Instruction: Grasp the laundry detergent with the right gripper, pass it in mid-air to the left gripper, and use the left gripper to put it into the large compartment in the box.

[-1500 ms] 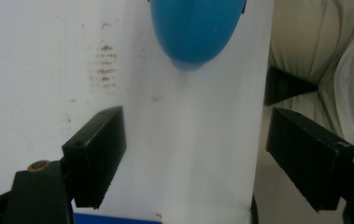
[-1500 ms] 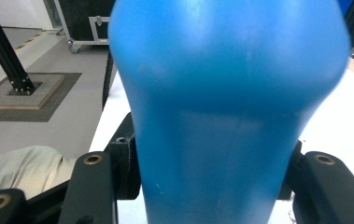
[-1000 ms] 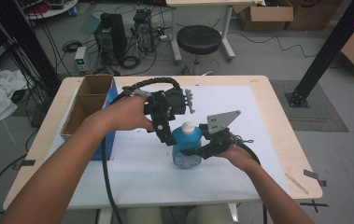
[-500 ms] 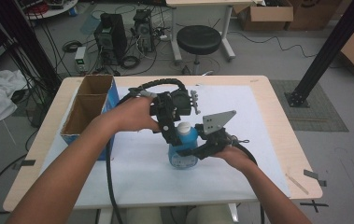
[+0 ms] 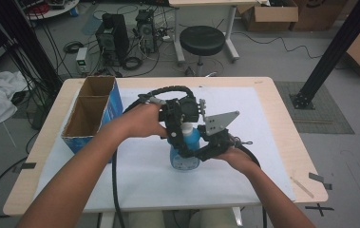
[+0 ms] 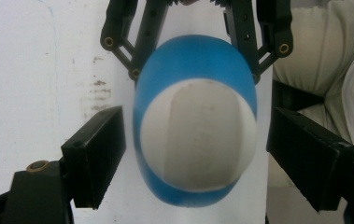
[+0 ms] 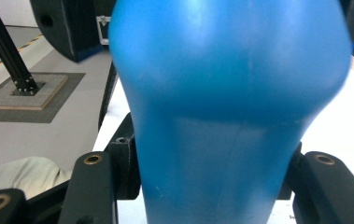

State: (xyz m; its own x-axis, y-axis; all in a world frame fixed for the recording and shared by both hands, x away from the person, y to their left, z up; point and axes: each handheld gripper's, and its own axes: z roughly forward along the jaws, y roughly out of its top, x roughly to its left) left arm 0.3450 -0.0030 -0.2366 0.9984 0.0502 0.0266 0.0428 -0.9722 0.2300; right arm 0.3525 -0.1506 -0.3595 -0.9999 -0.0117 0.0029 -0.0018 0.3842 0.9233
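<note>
Blue bottle [image 5: 185,151] stands upright near the middle of the white sheet on the tabletop [image 5: 272,102]; long axis vertical, white cap [image 5: 187,127] at the top.

Your right gripper [image 5: 201,151] comes in level from the right side and has the bottle's body between its jaws; in the right gripper view the blue wall [image 7: 230,116] sits pressed between the two black jaws, so they are closed on the lower body and steady it.

Your left gripper [image 5: 181,135] points straight down over the cap; in the left gripper view the white cap [image 6: 195,133] sits centred between the jaws, with a clear gap of white sheet on the one side and a gap on the other; jaws parted wide, holding nothing, touching nothing.

Relation the next move turns on: the cap lies directly below and between the left jaws, on the bottle's own vertical axis; the left gripper is the nearer one to the cap, the right one is already occupied lower down. Judgement: closing the left jaws on the cap looks like the step in hand; keep them square to the axis, since the cap is rounded and could slip if pinched off-centre.

Open cardboard box [image 5: 90,114] stands well apart at the left end of the tabletop; not involved now.
</note>
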